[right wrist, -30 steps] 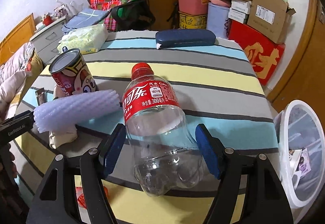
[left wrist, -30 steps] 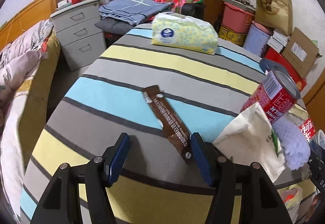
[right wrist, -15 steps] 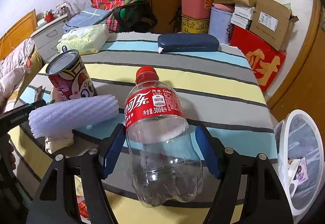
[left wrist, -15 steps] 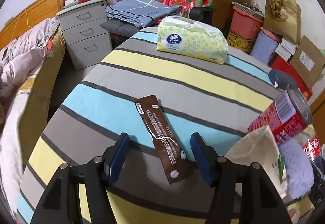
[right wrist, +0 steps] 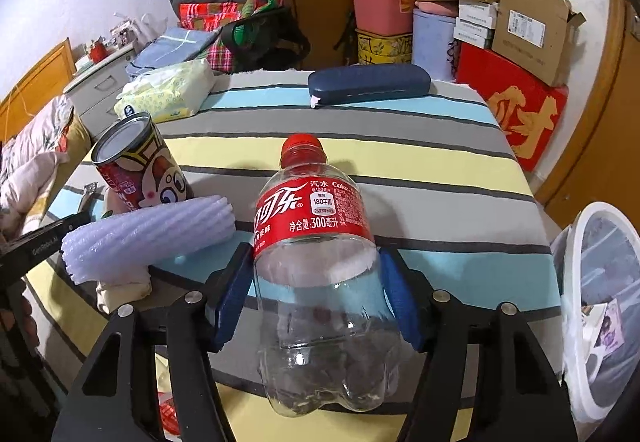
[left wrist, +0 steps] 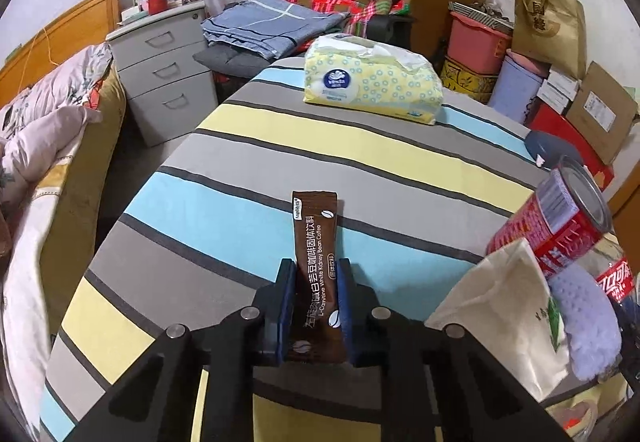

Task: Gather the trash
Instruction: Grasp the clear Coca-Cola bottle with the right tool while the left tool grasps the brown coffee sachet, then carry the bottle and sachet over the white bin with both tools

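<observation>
My left gripper [left wrist: 316,270] is shut on a brown coffee sachet [left wrist: 314,238] over the striped tablecloth [left wrist: 360,145]. My right gripper [right wrist: 316,266] is shut on an empty clear cola bottle [right wrist: 320,242] with a red label and cap, held above the table. A red can [right wrist: 136,165] stands at the left of the right wrist view and shows in the left wrist view [left wrist: 560,213]. A lilac foam sleeve [right wrist: 148,234] lies on a cream paper bag [left wrist: 504,318]. A white bin [right wrist: 600,302] with a liner stands off the table's right edge.
A yellow tissue pack [left wrist: 372,85] lies at the table's far edge. A dark blue glasses case [right wrist: 368,83] lies at the far right. A bed [left wrist: 40,129] and grey drawers [left wrist: 160,81] stand left; boxes and tubs [right wrist: 480,21] stand behind.
My left gripper has closed on the coffee sachet, which now points straight ahead between the pads. My right gripper has closed on the bottle and holds it slightly higher.
</observation>
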A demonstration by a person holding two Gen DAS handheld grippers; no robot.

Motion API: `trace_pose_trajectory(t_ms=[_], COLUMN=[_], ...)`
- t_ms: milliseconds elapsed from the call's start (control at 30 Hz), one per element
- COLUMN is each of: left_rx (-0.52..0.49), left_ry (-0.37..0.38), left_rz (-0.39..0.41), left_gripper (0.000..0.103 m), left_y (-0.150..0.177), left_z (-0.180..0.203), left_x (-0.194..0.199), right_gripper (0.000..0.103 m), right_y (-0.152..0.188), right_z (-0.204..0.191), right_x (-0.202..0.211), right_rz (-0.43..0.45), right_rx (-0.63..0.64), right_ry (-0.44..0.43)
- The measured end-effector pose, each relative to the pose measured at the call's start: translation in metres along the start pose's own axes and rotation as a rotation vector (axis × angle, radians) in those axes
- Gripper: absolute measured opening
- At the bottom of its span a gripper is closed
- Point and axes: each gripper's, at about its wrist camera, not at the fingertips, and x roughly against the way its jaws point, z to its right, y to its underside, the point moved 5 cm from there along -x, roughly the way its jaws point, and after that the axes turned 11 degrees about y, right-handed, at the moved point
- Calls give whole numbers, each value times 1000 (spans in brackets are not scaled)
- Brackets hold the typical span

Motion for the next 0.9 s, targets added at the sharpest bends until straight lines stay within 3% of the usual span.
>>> trace_pose_trajectory(t_ms=[533, 900], left_rx=[-61, -121], left_ry=[69, 148], left_rz=[48, 102], left_gripper=[20, 20], left_y=[19, 36], left_z=[36, 81], left_x=[43, 89], right_gripper=[64, 64], right_y=[3, 7], right_z=[16, 38], right_x=[14, 39], right_rz=[27, 73], right_rx=[-36, -70], right_ry=[-12, -7])
